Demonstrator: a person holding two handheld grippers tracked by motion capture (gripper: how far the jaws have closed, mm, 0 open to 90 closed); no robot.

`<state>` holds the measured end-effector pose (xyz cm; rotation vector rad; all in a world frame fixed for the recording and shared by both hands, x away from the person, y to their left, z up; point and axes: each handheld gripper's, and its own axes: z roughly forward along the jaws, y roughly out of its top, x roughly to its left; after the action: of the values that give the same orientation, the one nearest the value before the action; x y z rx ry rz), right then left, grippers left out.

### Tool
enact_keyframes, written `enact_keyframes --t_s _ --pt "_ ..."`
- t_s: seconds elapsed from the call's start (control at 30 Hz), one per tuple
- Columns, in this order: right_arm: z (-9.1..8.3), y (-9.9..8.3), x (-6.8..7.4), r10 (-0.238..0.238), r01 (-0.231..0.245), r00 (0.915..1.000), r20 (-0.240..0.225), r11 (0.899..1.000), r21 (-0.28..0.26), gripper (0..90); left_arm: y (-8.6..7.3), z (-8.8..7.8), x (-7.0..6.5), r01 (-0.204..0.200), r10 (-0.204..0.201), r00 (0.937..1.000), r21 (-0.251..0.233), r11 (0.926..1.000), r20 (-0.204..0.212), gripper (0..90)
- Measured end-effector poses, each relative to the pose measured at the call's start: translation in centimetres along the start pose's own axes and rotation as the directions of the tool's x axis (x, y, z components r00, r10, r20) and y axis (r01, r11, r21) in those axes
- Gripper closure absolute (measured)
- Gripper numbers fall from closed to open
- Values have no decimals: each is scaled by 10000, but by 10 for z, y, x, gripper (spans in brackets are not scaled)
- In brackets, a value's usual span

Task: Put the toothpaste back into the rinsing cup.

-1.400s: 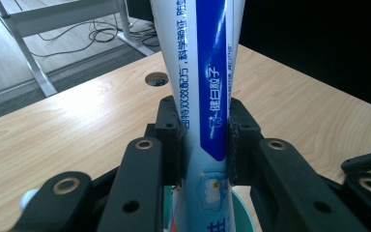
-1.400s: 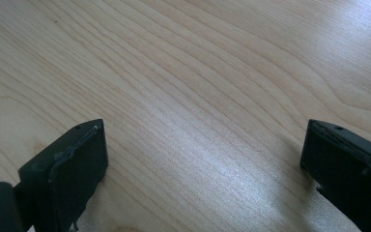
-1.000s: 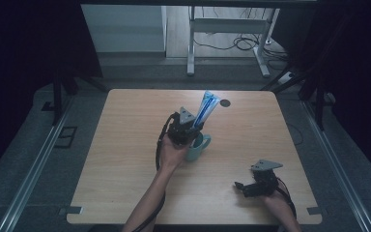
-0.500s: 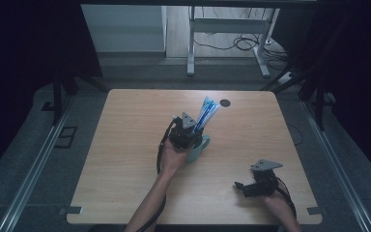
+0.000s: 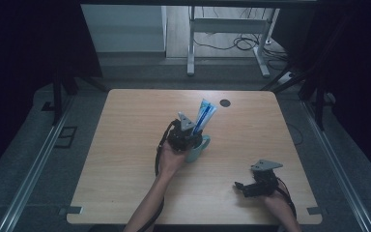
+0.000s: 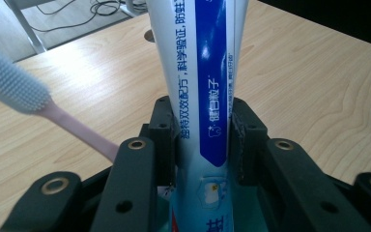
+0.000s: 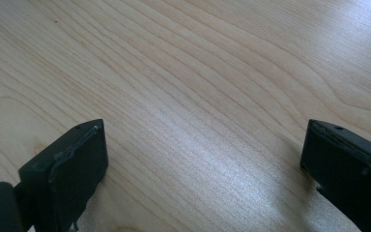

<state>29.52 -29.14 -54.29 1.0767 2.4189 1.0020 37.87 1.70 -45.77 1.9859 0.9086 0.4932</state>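
Note:
A blue and white toothpaste tube (image 5: 206, 115) stands tilted in a teal mug (image 5: 198, 148) near the middle of the table. My left gripper (image 5: 192, 131) is shut on the tube just above the mug's rim. In the left gripper view both jaws press the tube (image 6: 204, 96) from either side, and a toothbrush (image 6: 14, 84) with pale blue bristles and a pink handle leans out to the left. My right gripper (image 5: 241, 186) rests low near the table's front right, jaws wide open. In its own view the right gripper (image 7: 203, 159) has bare wood between its fingers.
The wooden table (image 5: 125, 145) has a round black grommet (image 5: 225, 102) at the back, past the mug. Beyond the far edge stand metal desk legs and cables on the floor (image 5: 232, 43). Dark curtains flank both sides.
My left gripper has sunk slightly with the toothpaste tube, which now sits lower in the mug. The right gripper has not moved.

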Motion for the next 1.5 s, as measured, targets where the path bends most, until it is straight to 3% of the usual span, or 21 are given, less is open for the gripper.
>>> enact_keyframes --t_s 0.43,0.53,1.0,1.2,1.5 --pt "0 0 0 4 -4 10000 0 10000 -3 26 -9 -4 -1 -191 193 9998 467 9987 -49 663" --pt "0 0 0 13 -13 10000 -7 10000 -3 26 -10 -5 0 -44 44 10000 373 9993 4 665" --pt "0 0 0 -11 11 10000 -2 10000 2 26 -9 -6 2 -51 41 9999 635 9980 158 649" --pt "0 0 0 -16 16 10000 7 10000 0 26 -7 -10 2 -85 78 9999 518 9986 138 598" --pt "0 0 0 -6 6 10000 -4 10000 5 26 -3 -24 6 174 -182 9994 262 9995 293 492"
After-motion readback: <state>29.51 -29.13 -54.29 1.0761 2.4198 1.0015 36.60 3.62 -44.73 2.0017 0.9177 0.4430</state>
